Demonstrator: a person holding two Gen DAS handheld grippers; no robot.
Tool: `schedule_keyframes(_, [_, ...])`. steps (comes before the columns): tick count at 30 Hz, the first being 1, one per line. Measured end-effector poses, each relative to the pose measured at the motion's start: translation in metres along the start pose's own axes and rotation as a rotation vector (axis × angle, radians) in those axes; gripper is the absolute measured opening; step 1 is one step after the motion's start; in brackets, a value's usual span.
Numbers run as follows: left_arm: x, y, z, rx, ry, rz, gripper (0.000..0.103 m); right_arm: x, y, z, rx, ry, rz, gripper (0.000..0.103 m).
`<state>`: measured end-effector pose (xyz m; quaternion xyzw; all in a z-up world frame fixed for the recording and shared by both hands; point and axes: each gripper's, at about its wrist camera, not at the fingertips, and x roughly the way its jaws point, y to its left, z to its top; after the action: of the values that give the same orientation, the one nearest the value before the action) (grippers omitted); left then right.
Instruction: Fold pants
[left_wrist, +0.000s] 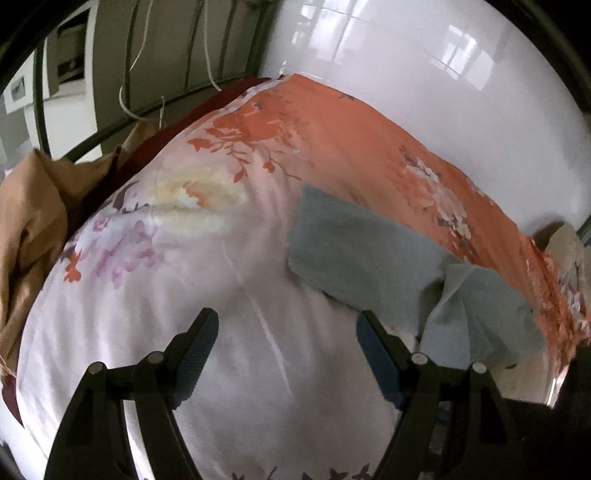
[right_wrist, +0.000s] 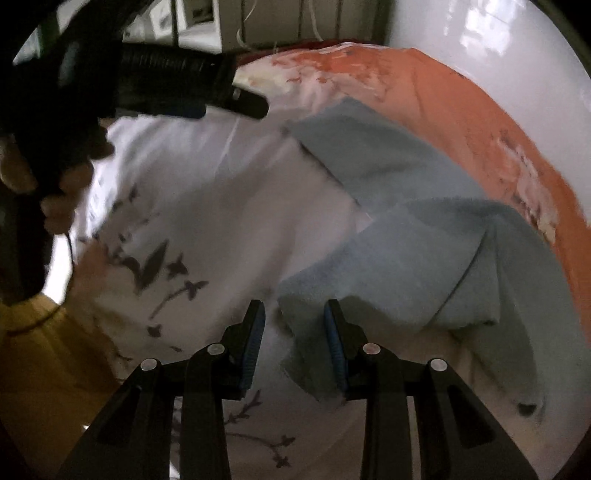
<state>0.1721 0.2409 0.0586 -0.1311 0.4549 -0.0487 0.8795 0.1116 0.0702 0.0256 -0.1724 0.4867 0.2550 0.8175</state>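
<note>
Pants (right_wrist: 399, 258), one pale grey-blue pair, lie partly folded in overlapping layers on the floral bedspread (left_wrist: 192, 266), near its orange edge beside the white wall (left_wrist: 424, 74). A loose corner of them sits between the narrowly parted jaws of the right gripper (right_wrist: 294, 325); I cannot tell whether the pads press it. The left gripper (left_wrist: 286, 328) hangs wide and empty over the bedspread's white part, angled downward, the pants just beside its right finger. One tan cloth (left_wrist: 33, 214) is heaped at the far edge.

Matt, seemingly fleecy grey-blue cloth pants (right_wrist: 388, 236) on smooth floral bedsheet (left_wrist: 221, 332); glossy white wall (left_wrist: 424, 92).
</note>
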Motion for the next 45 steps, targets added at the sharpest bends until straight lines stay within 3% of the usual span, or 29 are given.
schedule_keyframes(5, [-0.002, -0.001, 0.002, 0.0, -0.011, -0.011, 0.08, 0.012, 0.008, -0.003, -0.046, 0.011, -0.035, 0.034])
schedule_keyframes(6, [-0.002, -0.001, 0.002, 0.001, -0.012, -0.011, 0.08, 0.012, 0.007, -0.003, -0.044, 0.011, -0.036, 0.029])
schedule_keyframes(7, [-0.002, -0.002, 0.002, 0.001, -0.014, -0.014, 0.08, 0.012, 0.006, -0.002, -0.036, 0.013, -0.032, 0.015])
schedule_keyframes(9, [-0.003, -0.002, 0.003, 0.001, -0.02, -0.026, 0.08, 0.01, 0.0, 0.005, -0.001, 0.015, 0.0, 0.005])
schedule_keyframes(16, [-0.018, 0.008, 0.008, -0.031, -0.091, -0.02, 0.08, -0.015, -0.022, 0.045, 0.118, -0.067, 0.056, 0.004])
schedule_keyframes(22, [-0.018, 0.026, 0.011, -0.109, -0.097, 0.011, 0.08, -0.031, -0.033, 0.115, 0.171, -0.16, 0.127, 0.004])
schedule_keyframes(25, [-0.02, 0.036, 0.013, -0.147, -0.111, 0.012, 0.08, -0.039, -0.03, 0.15, 0.151, -0.23, 0.108, 0.004])
schedule_keyframes(30, [-0.018, 0.049, 0.015, -0.216, -0.113, 0.011, 0.079, -0.007, -0.039, 0.198, 0.146, -0.226, 0.079, 0.004])
schedule_keyframes(35, [-0.012, 0.047, 0.018, -0.215, -0.099, 0.014, 0.079, 0.049, -0.054, 0.227, 0.147, -0.167, 0.022, 0.004])
schedule_keyframes(41, [-0.004, 0.039, 0.022, -0.188, -0.081, 0.035, 0.079, 0.094, -0.051, 0.236, 0.156, -0.119, 0.049, 0.001])
schedule_keyframes(45, [0.001, 0.038, 0.023, -0.181, -0.072, 0.049, 0.079, 0.093, -0.045, 0.232, 0.134, -0.116, 0.07, 0.001])
